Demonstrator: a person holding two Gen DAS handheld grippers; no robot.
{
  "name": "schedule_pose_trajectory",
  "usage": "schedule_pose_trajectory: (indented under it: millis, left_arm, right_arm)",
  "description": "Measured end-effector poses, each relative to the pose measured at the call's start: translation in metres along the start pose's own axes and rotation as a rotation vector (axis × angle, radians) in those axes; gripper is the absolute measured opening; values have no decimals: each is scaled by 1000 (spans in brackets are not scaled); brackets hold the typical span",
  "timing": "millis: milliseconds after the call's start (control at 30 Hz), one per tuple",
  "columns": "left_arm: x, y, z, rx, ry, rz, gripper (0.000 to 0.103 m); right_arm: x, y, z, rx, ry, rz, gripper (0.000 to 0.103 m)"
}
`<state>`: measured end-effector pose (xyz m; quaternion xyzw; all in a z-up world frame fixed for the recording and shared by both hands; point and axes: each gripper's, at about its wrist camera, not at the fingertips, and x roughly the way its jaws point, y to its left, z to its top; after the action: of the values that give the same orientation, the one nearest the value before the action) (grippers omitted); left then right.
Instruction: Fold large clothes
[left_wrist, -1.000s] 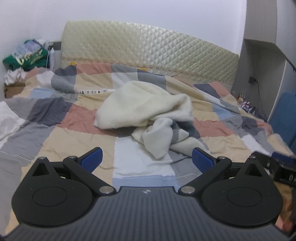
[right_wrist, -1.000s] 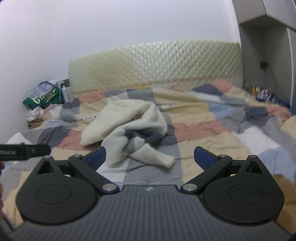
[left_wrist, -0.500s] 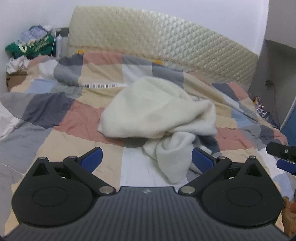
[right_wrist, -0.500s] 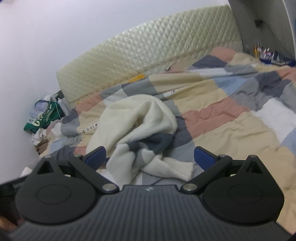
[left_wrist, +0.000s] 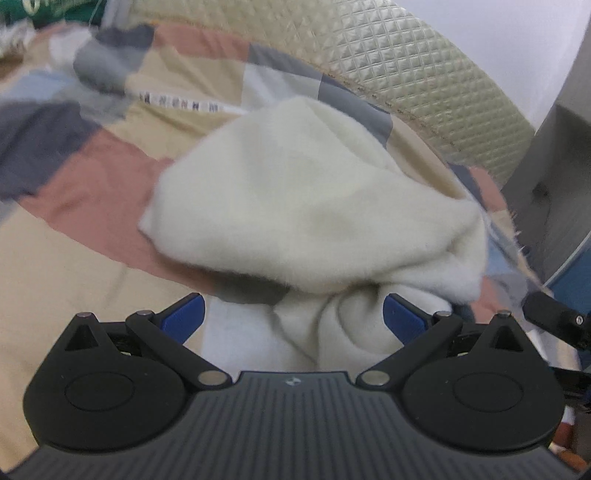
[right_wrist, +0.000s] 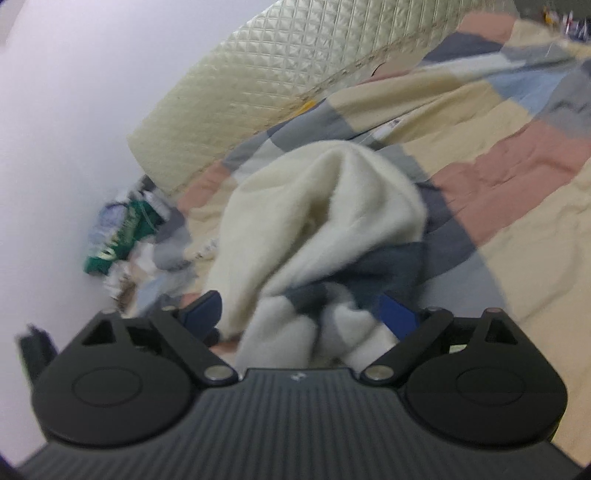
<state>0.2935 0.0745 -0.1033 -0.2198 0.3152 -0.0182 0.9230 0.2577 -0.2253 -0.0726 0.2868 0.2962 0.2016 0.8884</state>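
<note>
On the far left in my right wrist view I am seeing a green bundle (right_wrist: 122, 236) lying against the white wall (right_wrist: 74, 110), with the quilted headboard (left_wrist: 424, 74) standing behind the bed. The patchwork quilt (left_wrist: 85, 192) is covering the bed in tan, pink, grey and blue squares. The cream fleece garment (left_wrist: 314, 206) is lying crumpled in a heap on the quilt near the middle of the bed, with a grey and dark checked part (right_wrist: 354, 280) showing on its near side in my right view.

My left tool (left_wrist: 293, 319) is hanging just over the near edge of the heap with its blue pads (left_wrist: 183, 317) spread wide; a fold of the cream fabric is sitting between them, but the pads are not pressing on it, so it is holding nothing. At the right edge of that view I am seeing a dark piece of the other rig (left_wrist: 554, 321).

My right tool (right_wrist: 303, 314) is reaching into the checked fold, which is bunching up between the blue pads (right_wrist: 203, 308). Its jaws have just been closing a little and are standing wide. The picture is blurred, and the fabric is lying close to both pads, though I am not seeing them clamp it.
</note>
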Motion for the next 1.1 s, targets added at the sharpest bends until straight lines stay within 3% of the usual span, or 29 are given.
schedule_pose_trajectory:
  millis: [33, 100, 167, 233, 300, 333, 367, 400, 500, 567, 667, 733, 1100]
  left_arm:
    - [7, 7, 0, -25, -13, -23, 103]
    - [20, 20, 0, -81, -29, -90, 103]
    - [36, 34, 3, -146, -15, -172, 103]
    - [54, 46, 4, -200, 7, -241, 102]
    - [68, 57, 2, -250, 6, -283, 101]
    - [73, 63, 1, -287, 4, -305, 94]
    - [77, 66, 2, -315, 3, -336, 83]
    - [79, 67, 3, -327, 1, -360, 79]
    - [70, 59, 8, -213, -82, -398, 61]
    - [62, 63, 9, -229, -113, -424, 40]
    - [45, 64, 16, -214, -174, -447, 23]
    - [31, 65, 19, -221, -200, -468, 19]
    - [-104, 49, 18, -202, -426, -569, 16]
  right_arm:
    - [7, -2, 1, 6, 1, 29, 93]
    - [19, -5, 3, 23, -7, 82, 80]
    - [32, -9, 5, 44, -7, 112, 78]
    - [46, -18, 8, 74, 6, 110, 73]
    - [60, -32, 10, 110, 9, 103, 59]
    - [65, -38, 10, 123, 5, 95, 55]
    - [72, -44, 10, 144, 12, 74, 42]
    - [76, -47, 11, 159, 19, 71, 36]
    - [76, -47, 13, 158, -3, 99, 21]
    - [72, -45, 14, 128, -14, 101, 14]
    - [60, -32, 15, 47, -37, 92, 11]
    - [49, -24, 17, 3, -54, 83, 11]
    - [-55, 23, 38, -128, -234, 103, 11]
